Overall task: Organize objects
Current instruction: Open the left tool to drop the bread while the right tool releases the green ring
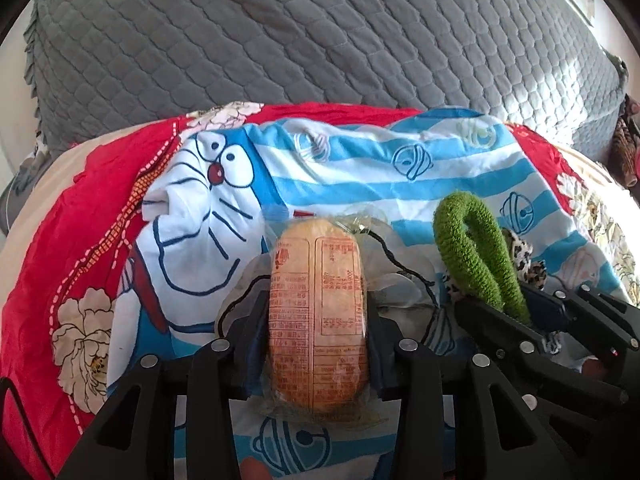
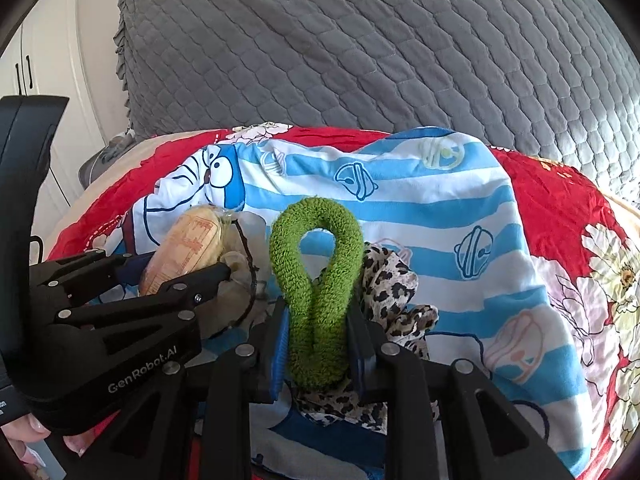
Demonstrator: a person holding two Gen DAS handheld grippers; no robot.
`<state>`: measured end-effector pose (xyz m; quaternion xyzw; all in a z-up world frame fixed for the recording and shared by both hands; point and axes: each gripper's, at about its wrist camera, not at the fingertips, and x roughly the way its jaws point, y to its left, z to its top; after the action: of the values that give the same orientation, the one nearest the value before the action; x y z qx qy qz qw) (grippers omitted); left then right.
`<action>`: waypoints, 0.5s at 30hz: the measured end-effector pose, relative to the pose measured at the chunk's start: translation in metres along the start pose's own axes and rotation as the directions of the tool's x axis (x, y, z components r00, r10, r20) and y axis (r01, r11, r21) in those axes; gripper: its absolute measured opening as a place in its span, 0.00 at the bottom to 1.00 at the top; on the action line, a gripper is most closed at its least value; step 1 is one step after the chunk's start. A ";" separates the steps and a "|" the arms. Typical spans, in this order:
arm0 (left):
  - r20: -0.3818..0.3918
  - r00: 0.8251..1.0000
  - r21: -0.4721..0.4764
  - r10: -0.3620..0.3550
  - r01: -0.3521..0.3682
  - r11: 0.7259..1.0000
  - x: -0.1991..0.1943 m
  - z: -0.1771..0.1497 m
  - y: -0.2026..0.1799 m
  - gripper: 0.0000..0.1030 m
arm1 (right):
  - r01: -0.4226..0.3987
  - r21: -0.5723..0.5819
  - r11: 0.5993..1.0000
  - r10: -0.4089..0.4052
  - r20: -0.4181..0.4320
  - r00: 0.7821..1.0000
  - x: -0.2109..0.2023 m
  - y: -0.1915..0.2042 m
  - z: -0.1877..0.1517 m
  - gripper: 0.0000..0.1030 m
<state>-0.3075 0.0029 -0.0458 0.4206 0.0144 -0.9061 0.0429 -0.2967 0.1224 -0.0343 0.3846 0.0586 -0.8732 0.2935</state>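
A: Left gripper point(image 1: 318, 320), lower centre of its frame: jaws closed on the oval tan bun in clear printed plastic wrap point(image 1: 318, 312). I judge it light and squashy with a slick film, so I hold across the middle, gently.

B: And the other?

A: Right gripper point(image 2: 318, 332), lower centre: jaws nearly together, pinching the fuzzy green terry-cloth hair loop point(image 2: 316, 280) at its base. Soft, weightless, springy; it folds into a teardrop. Both sit over the blue-and-white striped cartoon-cat cloth point(image 2: 440, 208). A leopard-print fabric scrunchie point(image 2: 396, 284) lies just right of the loop, touching it.
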 end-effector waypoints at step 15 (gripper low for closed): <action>-0.006 1.000 -0.017 -0.006 0.006 1.000 -0.006 -0.005 0.009 0.56 | -0.027 0.024 0.999 0.027 -0.002 1.000 0.000 -0.004 0.000 0.39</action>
<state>-0.2992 -0.0056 -0.0441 0.4230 0.0233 -0.9048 0.0436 -0.2984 0.1258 -0.0347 0.3900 0.0433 -0.8694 0.3004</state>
